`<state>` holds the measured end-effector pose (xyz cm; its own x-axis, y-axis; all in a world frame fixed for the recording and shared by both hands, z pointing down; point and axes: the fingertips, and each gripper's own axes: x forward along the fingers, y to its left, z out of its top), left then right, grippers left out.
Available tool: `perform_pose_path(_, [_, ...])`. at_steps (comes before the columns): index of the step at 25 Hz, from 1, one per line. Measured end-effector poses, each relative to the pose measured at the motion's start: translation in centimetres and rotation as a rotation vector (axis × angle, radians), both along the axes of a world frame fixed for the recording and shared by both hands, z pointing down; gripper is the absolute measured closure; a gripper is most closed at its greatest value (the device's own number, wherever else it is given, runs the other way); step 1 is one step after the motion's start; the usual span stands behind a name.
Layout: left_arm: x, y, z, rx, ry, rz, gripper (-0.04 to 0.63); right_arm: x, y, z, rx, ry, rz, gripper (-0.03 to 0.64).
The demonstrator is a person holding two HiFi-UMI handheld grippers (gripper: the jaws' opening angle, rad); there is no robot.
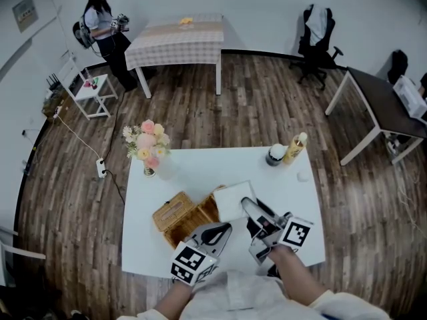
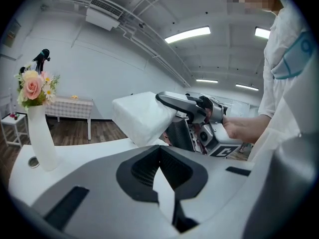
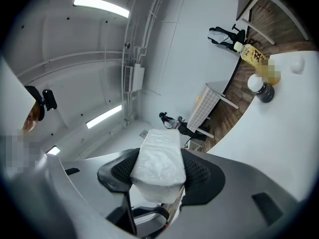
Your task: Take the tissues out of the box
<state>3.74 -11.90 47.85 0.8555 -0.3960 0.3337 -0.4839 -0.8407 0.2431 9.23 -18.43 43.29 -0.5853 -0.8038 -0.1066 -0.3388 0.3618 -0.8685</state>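
A white plastic-wrapped tissue pack (image 1: 231,199) hangs just above the table, beside the open wicker tissue box (image 1: 172,212). My right gripper (image 1: 248,209) is shut on the pack; in the right gripper view the pack (image 3: 159,158) fills the space between both dark pads of that gripper (image 3: 158,169). My left gripper (image 1: 223,231) rests at the box's near right corner with its tips together and nothing held. In the left gripper view this gripper (image 2: 159,151) points at the pack (image 2: 142,116) and at the right gripper's fingers (image 2: 182,103).
On the white table (image 1: 200,169) stand a vase of flowers (image 1: 148,145) at the far left and a yellow bottle (image 1: 294,148) with a dark jar (image 1: 275,155) at the far right. A person (image 1: 100,19) stands by a checkered table (image 1: 177,39) across the room.
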Motion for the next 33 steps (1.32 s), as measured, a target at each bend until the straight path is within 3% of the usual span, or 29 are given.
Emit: perform_pose_path(33, [0.8,1.2,0.8,-0.025,0.001,0.049,0.594,-1.6,0.1,0.1,0.027,0.071,-0.011,0.356])
